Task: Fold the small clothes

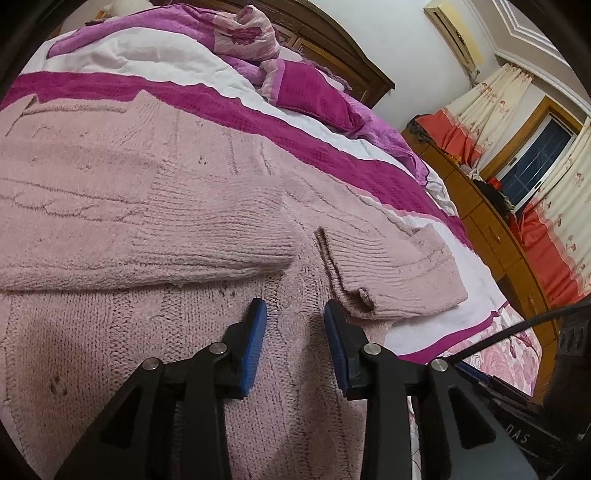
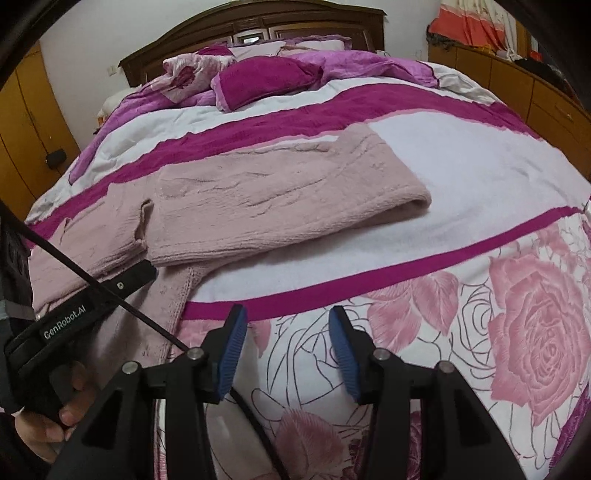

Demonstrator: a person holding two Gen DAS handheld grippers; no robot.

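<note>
Here, item one: the pale pink knitted cardigan (image 2: 280,192), lying flat on the bed, its sleeves folded in across the body. In the right wrist view its long axis runs slantwise, from the lower left, at my left tool, up toward the right and the far side of the bed; the rounded folded edge (image 2: 417,206) points right, the ribbed hem (image 2: 181,295) comes down toward the bed's near edge.

Item two: my left gripper (image 1: 293,325), black frame with blue ribbed pads. It is directly over the garment, jaws parted a little, nothing between them, no knit pinched. The folded sleeve cuff (image 1: 402,291) lies just beside its right-hand pad, the other sleeve (image 1: 147,240) runs crosswise ahead of it.

Item three: my right gripper (image 2: 286,332), same make, jaws moderately apart and empty. It stands off the garment, over the rose-printed part of the pink and white bedspread (image 2: 517,350); the cardigan lies up and to its left, the hem nearest.

Judgement: the left tool is the nearer by far. The next fold would probably go across the long axis, so the right tool must first travel left to the hem or up to the folded edge.

Outward: a magenta pillow (image 2: 266,83) and a carved wooden headboard (image 2: 258,26), well apart from the work.
</note>
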